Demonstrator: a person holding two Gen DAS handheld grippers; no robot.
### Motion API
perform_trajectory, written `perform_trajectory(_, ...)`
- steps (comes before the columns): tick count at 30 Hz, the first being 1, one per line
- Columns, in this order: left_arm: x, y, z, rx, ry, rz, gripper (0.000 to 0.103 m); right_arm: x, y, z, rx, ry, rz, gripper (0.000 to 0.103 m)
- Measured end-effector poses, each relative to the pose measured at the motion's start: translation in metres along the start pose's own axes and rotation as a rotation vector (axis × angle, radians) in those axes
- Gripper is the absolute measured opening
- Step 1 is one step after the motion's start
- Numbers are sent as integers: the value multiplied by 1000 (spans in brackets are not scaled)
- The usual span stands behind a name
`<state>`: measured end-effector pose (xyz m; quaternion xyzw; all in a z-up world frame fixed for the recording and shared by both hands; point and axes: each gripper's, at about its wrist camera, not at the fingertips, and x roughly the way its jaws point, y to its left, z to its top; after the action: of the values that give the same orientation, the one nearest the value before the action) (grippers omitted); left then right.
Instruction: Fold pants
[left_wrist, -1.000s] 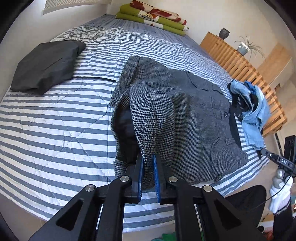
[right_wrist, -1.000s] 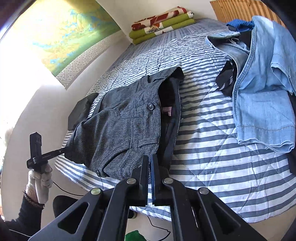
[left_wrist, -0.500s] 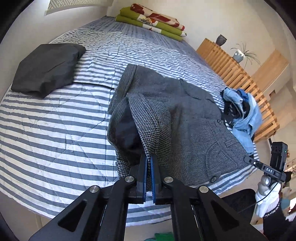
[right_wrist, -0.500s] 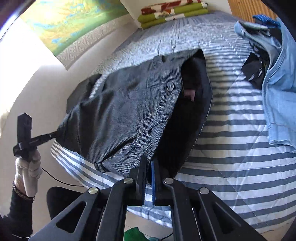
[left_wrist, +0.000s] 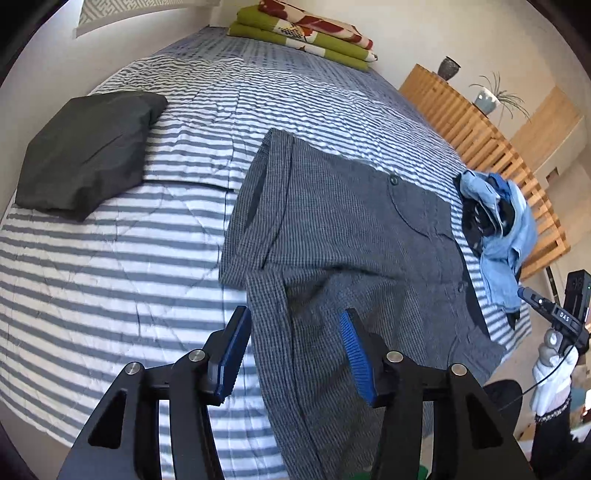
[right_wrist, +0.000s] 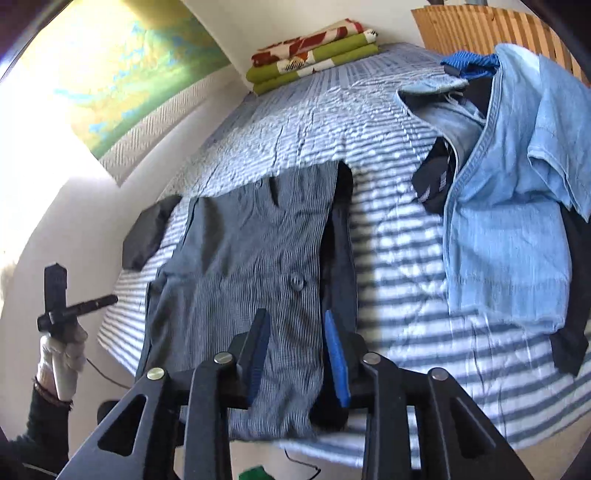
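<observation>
The striped bed (left_wrist: 110, 266) carries the grey checked pants (left_wrist: 332, 236), spread flat at its near edge, between a folded dark garment (left_wrist: 88, 155) and a denim pile (right_wrist: 509, 221). Left gripper (left_wrist: 291, 347) and right gripper (right_wrist: 295, 350) hover over the pants' near end, jaws opening, pads clear of the cloth.

The pants (left_wrist: 332, 236) are coarse grey houndstooth wool-like cloth; the bed cover (left_wrist: 110, 266) is puckered striped cotton; the slatted screen (left_wrist: 476, 136) is pale matt wood.
</observation>
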<state>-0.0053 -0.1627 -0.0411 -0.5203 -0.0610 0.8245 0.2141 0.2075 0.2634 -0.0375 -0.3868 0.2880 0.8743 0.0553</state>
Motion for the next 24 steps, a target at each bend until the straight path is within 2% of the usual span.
perform_trajectory(5,39,3,74,-48,-28,8,53,56,-8,66,91,-96,34,31)
perform_trajectory(8,68,4,116,-82,-22,-12,56,102,-18,93,134,-90,-19,32)
perform_trajectory(12,114,0,160,-45,4,56,61,153,-37,105,180,-41,0,33)
perform_trajectory(15,149,3,179,-49,32,75,65,180,-57,108,244,-11,17,34)
perform_trajectory(18,178,13,188,-99,43,49,64,197,-64,118,311,23,131,34)
perform_trajectory(19,182,13,188,-107,38,44,59,200,-61,121,300,27,143,34)
perform_trajectory(20,186,13,187,-105,34,47,37,200,-58,124,283,21,131,34)
perform_trajectory(21,189,14,187,-101,34,56,24,200,-55,126,272,11,126,33)
perform_trajectory(22,191,14,186,-96,30,64,16,200,-52,129,270,2,138,30)
perform_trajectory(23,191,14,185,-92,17,78,12,199,-49,131,270,-10,158,12)
perform_trajectory(24,189,13,184,-77,4,80,12,199,-45,133,260,-12,169,4)
